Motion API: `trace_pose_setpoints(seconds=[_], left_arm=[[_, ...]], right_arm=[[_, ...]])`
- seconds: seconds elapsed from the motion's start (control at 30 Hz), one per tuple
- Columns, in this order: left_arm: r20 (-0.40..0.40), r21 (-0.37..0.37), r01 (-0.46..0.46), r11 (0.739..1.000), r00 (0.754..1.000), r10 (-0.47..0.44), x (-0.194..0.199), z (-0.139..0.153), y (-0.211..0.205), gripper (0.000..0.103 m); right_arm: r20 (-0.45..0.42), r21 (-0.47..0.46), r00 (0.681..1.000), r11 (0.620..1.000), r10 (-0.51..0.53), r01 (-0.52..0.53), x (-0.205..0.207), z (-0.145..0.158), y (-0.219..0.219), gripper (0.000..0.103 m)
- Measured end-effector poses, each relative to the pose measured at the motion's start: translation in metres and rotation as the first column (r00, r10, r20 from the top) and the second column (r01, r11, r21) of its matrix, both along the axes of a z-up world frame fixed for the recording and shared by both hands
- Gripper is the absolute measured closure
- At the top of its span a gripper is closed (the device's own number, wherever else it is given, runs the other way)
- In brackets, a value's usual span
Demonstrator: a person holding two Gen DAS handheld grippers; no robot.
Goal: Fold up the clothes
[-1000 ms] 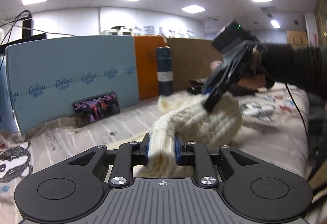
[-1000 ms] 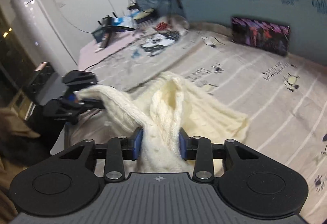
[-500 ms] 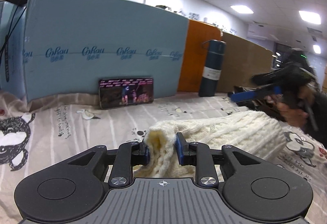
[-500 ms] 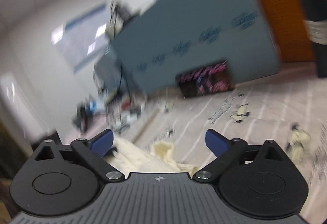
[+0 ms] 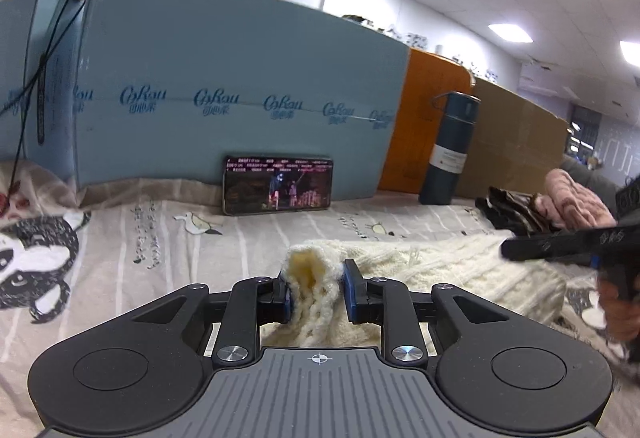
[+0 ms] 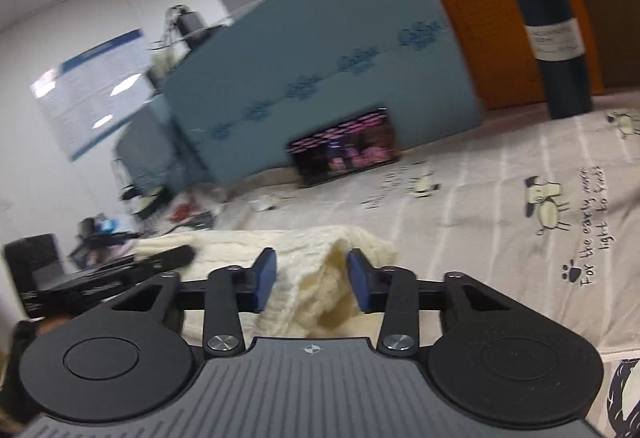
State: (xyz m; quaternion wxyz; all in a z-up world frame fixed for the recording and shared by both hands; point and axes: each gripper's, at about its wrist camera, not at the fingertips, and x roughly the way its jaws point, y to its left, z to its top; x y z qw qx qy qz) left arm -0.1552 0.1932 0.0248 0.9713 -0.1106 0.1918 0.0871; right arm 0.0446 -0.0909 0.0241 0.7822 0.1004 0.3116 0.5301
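Cream cable-knit sweater [image 5: 460, 270] lies bunched on the bed sheet [image 5: 132, 238]; left claw [image 5: 316, 294] pinches its edge at six o'clock, right claw [image 6: 312, 280] gapes. Tugging one-sided could unravel the fold.

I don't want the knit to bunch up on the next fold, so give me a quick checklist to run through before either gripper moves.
1. Left gripper has a hold on the cream sweater: ok, the pads are shut on a bunched edge.
2. Right gripper has a hold: not ok, its jaws stand apart around a fold of knit.
3. Sweater lies on the printed sheet, not hanging: ok.
4. Sweater is flat and smooth: not ok, it is lumpy near both grippers.
5. Phone and flask stand apart from the sweater: ok.
6. Sleeves are tucked in: cannot tell.
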Motion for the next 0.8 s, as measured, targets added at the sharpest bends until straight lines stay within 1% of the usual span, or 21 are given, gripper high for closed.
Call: trace_pose_setpoints(seconds=[0.03, 0.07, 0.1, 0.13, 0.23, 0.27, 0.3, 0.37, 0.4, 0.43, 0.5, 0.53, 0.57, 0.6, 0.63, 0.7, 0.73, 0.77, 0.8], left_arm=[[-0.017, 0.006, -0.011, 1.0, 1.0, 0.011, 0.005, -0.002, 0.001, 0.076], [-0.034, 0.012, -0.021, 1.0, 0.999, 0.021, 0.01, -0.005, 0.002, 0.074], [-0.051, 0.019, -0.031, 0.999, 0.998, 0.032, 0.015, -0.007, 0.003, 0.067], [-0.068, 0.025, -0.042, 0.999, 0.997, 0.043, 0.02, -0.009, 0.004, 0.065], [-0.125, 0.044, -0.068, 0.997, 0.989, 0.073, 0.035, -0.018, 0.006, 0.055], [-0.135, 0.055, -0.077, 0.995, 0.987, 0.084, 0.037, -0.024, 0.007, 0.052], [-0.138, 0.061, -0.088, 0.994, 0.986, 0.095, 0.038, -0.027, 0.007, 0.046], [-0.14, 0.064, -0.105, 0.992, 0.984, 0.113, 0.038, -0.029, 0.009, 0.042], [-0.133, 0.059, -0.114, 0.992, 0.984, 0.121, 0.035, -0.027, 0.01, 0.038], [-0.123, 0.052, -0.124, 0.991, 0.984, 0.13, 0.033, -0.025, 0.011, 0.037], [-0.104, 0.039, -0.144, 0.989, 0.984, 0.148, 0.028, -0.021, 0.012, 0.032], [-0.085, 0.019, -0.156, 0.988, 0.984, 0.157, 0.023, -0.017, 0.013, 0.03], [-0.061, -0.006, -0.168, 0.986, 0.984, 0.167, 0.016, -0.01, 0.015, 0.024], [-0.032, -0.035, -0.186, 0.982, 0.982, 0.185, 0.009, -0.004, 0.017, 0.016], [-0.006, -0.079, -0.204, 0.976, 0.979, 0.204, 0.0, 0.002, 0.018, 0.013], [0.036, -0.177, -0.233, 0.956, 0.969, 0.243, -0.02, 0.012, 0.021, 0.008], [0.042, -0.243, -0.236, 0.941, 0.966, 0.253, -0.029, 0.014, 0.022, 0.007], [0.042, -0.316, -0.234, 0.92, 0.965, 0.26, -0.038, 0.015, 0.024, 0.006], [0.031, -0.383, -0.232, 0.894, 0.964, 0.264, -0.046, 0.013, 0.025, 0.005]], right_arm=[[0.007, -0.011, 1.0, 1.0, -0.018, 0.018, 0.001, -0.003, 0.002, 0.071], [0.036, -0.032, 0.999, 0.999, -0.036, 0.037, 0.001, -0.005, 0.005, 0.071], [0.08, -0.059, 0.995, 0.996, -0.058, 0.063, -0.001, -0.007, 0.008, 0.071], [0.118, -0.082, 0.99, 0.993, -0.077, 0.087, -0.003, -0.009, 0.011, 0.071], [0.145, -0.105, 0.984, 0.988, -0.099, 0.114, -0.003, -0.017, 0.016, 0.07], [0.154, -0.11, 0.982, 0.986, -0.105, 0.123, -0.003, -0.019, 0.018, 0.067], [0.16, -0.113, 0.981, 0.985, -0.113, 0.132, -0.003, -0.02, 0.019, 0.064], [0.173, -0.12, 0.977, 0.982, -0.127, 0.149, -0.003, -0.023, 0.021, 0.06], [0.18, -0.123, 0.974, 0.98, -0.134, 0.158, -0.003, -0.024, 0.022, 0.059], [0.184, -0.125, 0.973, 0.978, -0.142, 0.166, -0.004, -0.025, 0.022, 0.056], [0.155, -0.1, 0.976, 0.98, -0.154, 0.171, -0.004, -0.019, 0.014, 0.05], [0.14, -0.087, 0.977, 0.981, -0.161, 0.174, -0.004, -0.016, 0.011, 0.039], [0.125, -0.075, 0.978, 0.981, -0.166, 0.177, -0.004, -0.012, 0.007, 0.024], [0.11, -0.063, 0.979, 0.982, -0.172, 0.18, -0.004, -0.009, 0.003, 0.018], [0.095, -0.05, 0.98, 0.982, -0.177, 0.182, -0.005, -0.006, -0.001, 0.015], [0.047, -0.017, 0.983, 0.984, -0.178, 0.179, -0.009, 0.002, -0.011, 0.013], [0.012, -0.013, 0.984, 0.984, -0.178, 0.178, -0.011, 0.005, -0.015, 0.01], [-0.023, -0.008, 0.984, 0.984, -0.176, 0.176, -0.014, 0.007, -0.02, 0.007], [-0.069, -0.004, 0.983, 0.986, -0.168, 0.168, -0.016, 0.007, -0.023, 0.006]])
